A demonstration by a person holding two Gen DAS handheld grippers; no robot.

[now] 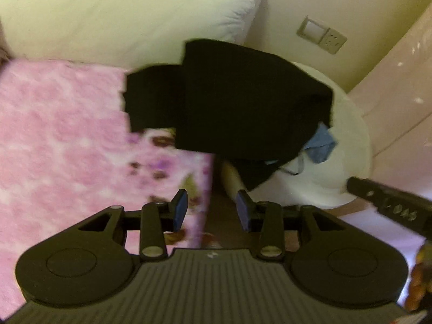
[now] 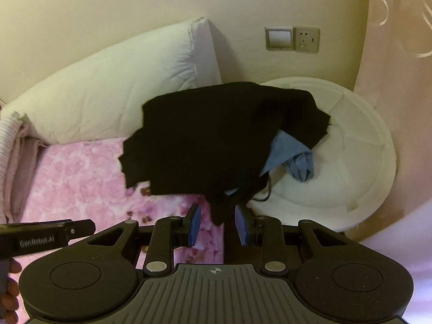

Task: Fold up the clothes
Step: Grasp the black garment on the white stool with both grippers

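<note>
A black garment [image 1: 229, 102] lies crumpled across the edge of the pink floral blanket [image 1: 54, 135] and onto a white round tub [image 1: 351, 145]. A light blue garment [image 2: 294, 159] pokes out from under its right side. My left gripper [image 1: 212, 210] hovers open in front of the pile, with only the dark gap beside the bed between its blue pads [image 1: 180, 210]. My right gripper [image 2: 218, 225] is open too. A hanging corner of the black garment [image 2: 216, 135] dips between its fingertips, and the pads [image 2: 195, 225] stand clear of the cloth.
A big white pillow [image 2: 113, 97] leans on the wall behind the blanket. A switch and socket plate [image 2: 293, 40] is on the wall, and a pale pink curtain [image 2: 399, 81] hangs at the right. The other tool's black body [image 2: 46, 236] and a hand [image 2: 10, 299] show at the left.
</note>
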